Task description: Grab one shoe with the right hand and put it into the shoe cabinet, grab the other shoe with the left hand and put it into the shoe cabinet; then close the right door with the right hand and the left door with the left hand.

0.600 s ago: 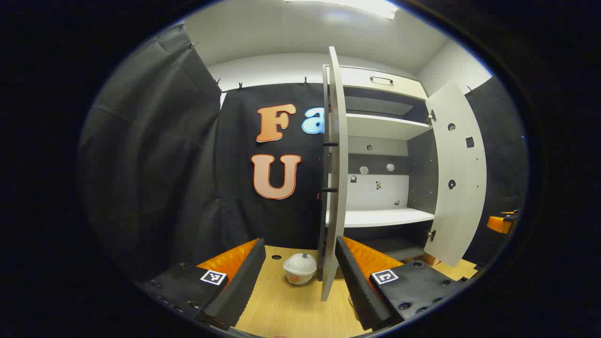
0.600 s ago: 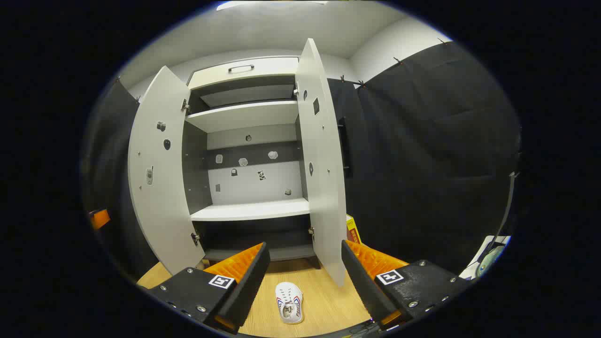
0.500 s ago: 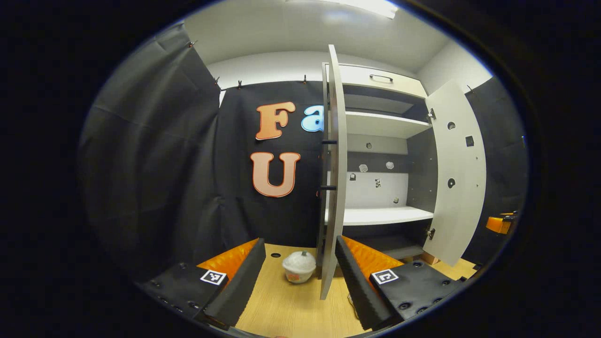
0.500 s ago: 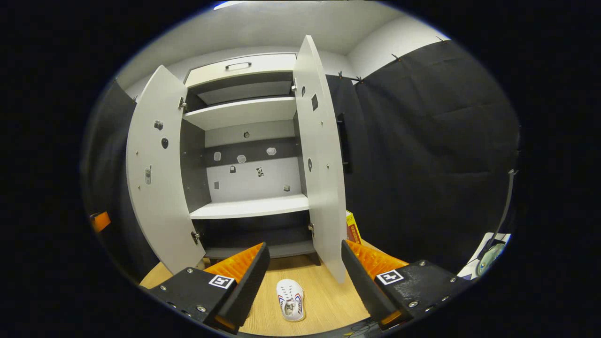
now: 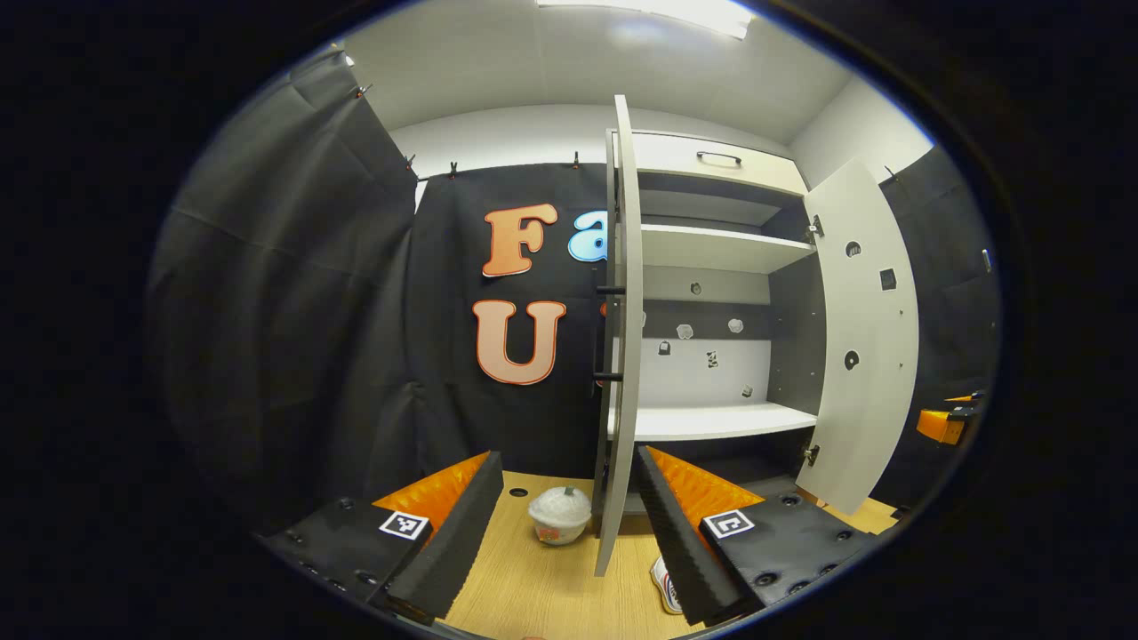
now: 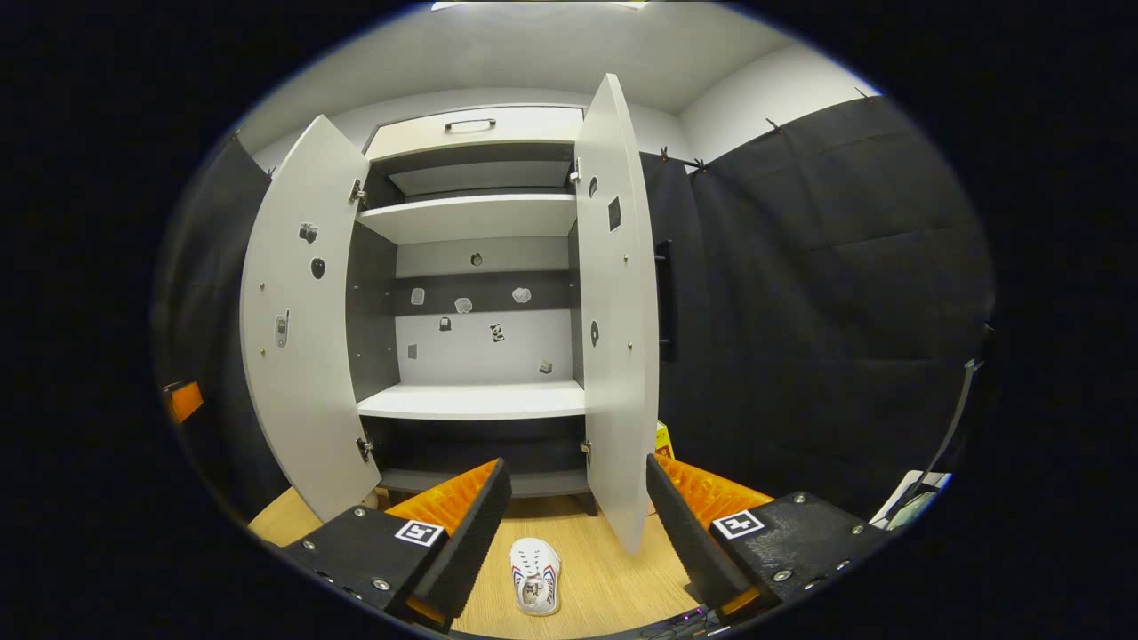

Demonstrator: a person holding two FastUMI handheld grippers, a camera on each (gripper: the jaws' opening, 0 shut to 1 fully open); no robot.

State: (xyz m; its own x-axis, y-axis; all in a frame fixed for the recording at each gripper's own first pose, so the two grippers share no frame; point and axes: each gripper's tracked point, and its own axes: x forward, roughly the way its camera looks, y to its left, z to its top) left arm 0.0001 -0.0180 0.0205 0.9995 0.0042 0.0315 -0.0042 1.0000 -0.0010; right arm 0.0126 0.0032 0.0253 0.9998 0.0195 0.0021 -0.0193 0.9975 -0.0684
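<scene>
I'm working in a recording booth got up as a home corner: black cloth walls (image 6: 800, 293) clipped up along a white room wall, a pale shoe cabinet (image 6: 476, 293) with both doors open at the far side, a wood-look floor (image 6: 605, 578), and a ceiling strip light (image 5: 693, 11).

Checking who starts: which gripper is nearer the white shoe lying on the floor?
Right. The right gripper frames the white shoe between its open fingers; the left gripper has it off by its right finger.
</scene>
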